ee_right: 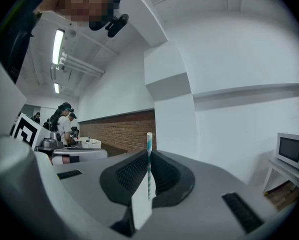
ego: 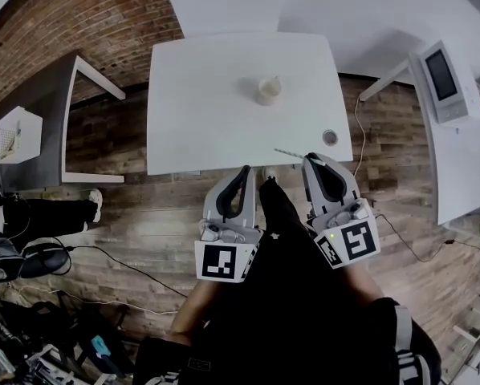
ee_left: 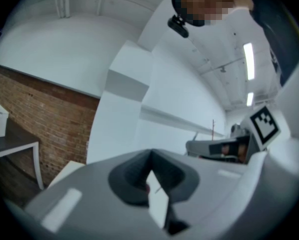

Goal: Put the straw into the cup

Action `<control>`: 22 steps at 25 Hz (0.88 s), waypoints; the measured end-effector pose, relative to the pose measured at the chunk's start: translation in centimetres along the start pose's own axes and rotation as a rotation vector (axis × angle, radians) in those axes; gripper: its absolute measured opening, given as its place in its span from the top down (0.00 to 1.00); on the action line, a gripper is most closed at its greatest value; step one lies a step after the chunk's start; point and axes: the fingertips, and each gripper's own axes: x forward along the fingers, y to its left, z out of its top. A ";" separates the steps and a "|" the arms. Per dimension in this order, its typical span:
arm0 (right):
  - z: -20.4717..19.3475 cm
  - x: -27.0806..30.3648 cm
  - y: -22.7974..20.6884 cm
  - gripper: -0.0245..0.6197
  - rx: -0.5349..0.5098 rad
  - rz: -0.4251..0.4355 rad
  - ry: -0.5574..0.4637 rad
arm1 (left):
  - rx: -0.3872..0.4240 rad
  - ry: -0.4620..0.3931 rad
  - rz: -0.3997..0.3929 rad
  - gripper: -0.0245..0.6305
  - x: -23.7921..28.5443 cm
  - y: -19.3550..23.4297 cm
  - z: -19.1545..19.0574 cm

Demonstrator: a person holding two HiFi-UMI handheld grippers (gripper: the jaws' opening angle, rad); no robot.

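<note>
A pale cup [ego: 268,89] stands upright near the middle of the white table [ego: 200,111]. A thin teal-and-white striped straw [ego: 289,153] sticks out leftward from my right gripper [ego: 311,161], over the table's near edge. In the right gripper view the straw [ee_right: 149,154] rises between the jaws, and the right gripper [ee_right: 149,184] is shut on it. My left gripper [ego: 243,172] hovers just off the table's front edge, left of the right one. Its jaws meet in the left gripper view [ee_left: 150,174], with nothing held that I can make out.
A small round grey object [ego: 330,137] lies at the table's near right corner. A dark table [ego: 39,119] with a white box [ego: 17,133] stands at the left. A side table with a microwave [ego: 442,79] is at the right. Cables [ego: 120,259] trail over the wooden floor.
</note>
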 end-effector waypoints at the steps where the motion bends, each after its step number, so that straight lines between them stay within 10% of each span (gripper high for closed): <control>1: -0.1 0.3 -0.2 0.93 0.001 0.002 -0.003 | 0.003 0.001 0.002 0.96 0.4 0.2 -0.2; 22: -2.1 6.3 -5.6 0.93 0.031 0.029 0.043 | 0.000 0.058 0.019 0.96 8.2 2.4 -2.5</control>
